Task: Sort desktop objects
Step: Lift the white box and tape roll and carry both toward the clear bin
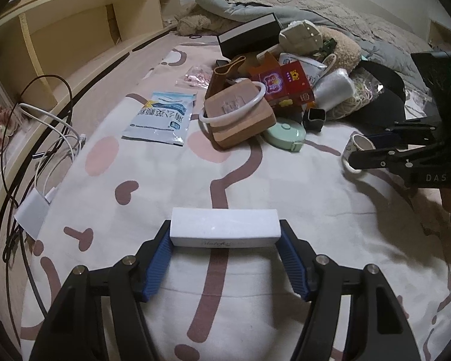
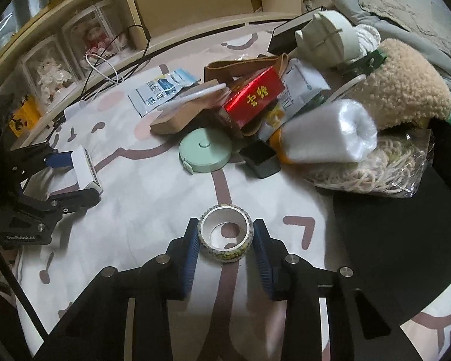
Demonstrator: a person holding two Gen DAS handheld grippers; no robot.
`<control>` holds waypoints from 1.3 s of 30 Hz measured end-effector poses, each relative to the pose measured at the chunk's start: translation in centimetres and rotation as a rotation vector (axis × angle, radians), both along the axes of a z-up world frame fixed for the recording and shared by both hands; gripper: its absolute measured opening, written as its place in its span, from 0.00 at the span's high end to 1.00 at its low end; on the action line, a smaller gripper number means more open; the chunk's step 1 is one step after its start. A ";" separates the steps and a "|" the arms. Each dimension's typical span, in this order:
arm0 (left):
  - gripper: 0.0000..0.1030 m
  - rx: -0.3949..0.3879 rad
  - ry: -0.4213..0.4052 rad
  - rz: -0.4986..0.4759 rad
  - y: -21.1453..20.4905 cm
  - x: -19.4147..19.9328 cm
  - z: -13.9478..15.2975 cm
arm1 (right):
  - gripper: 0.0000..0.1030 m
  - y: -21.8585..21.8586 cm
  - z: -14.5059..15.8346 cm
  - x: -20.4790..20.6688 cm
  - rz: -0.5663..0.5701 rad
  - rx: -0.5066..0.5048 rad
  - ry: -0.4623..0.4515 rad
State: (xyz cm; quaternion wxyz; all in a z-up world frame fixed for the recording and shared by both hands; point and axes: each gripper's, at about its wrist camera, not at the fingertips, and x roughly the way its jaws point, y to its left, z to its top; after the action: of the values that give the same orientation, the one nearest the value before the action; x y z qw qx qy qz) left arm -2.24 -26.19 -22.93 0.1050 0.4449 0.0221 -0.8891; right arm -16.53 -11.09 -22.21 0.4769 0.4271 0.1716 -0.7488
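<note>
Left hand-held gripper (image 1: 225, 234) clamped on a long white rectangular box (image 1: 224, 225), above the patterned bed sheet (image 1: 153, 162). Right hand-held gripper (image 2: 225, 237) set narrow around a patterned roll of tape (image 2: 225, 234), blue pads (image 2: 192, 246) against its sides. Beyond, a heap of clutter with a mint-green round tape measure (image 2: 206, 150) at its near edge.
</note>
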 end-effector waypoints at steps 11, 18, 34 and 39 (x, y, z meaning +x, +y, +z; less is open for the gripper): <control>0.35 0.005 0.071 -0.012 1.5 0.2 3.9 | 0.66 1.6 4.1 1.0 -0.020 -0.069 0.033; 0.35 0.024 0.116 -0.049 3.7 0.2 7.5 | 0.66 4.0 7.9 1.6 -0.058 -0.103 0.069; 0.35 0.068 0.220 -0.226 12.2 -0.1 17.2 | 0.66 12.3 17.8 3.8 -0.183 -0.139 0.189; 0.35 0.090 0.240 -0.292 15.2 -1.0 19.9 | 0.66 15.3 20.6 4.6 -0.228 -0.147 0.214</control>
State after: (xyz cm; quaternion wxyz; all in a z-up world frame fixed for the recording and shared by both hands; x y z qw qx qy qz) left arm -3.21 -10.97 -3.00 -0.0485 0.3384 0.0092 -0.9397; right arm -11.97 4.26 -1.59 0.3977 0.3255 0.1166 -0.8499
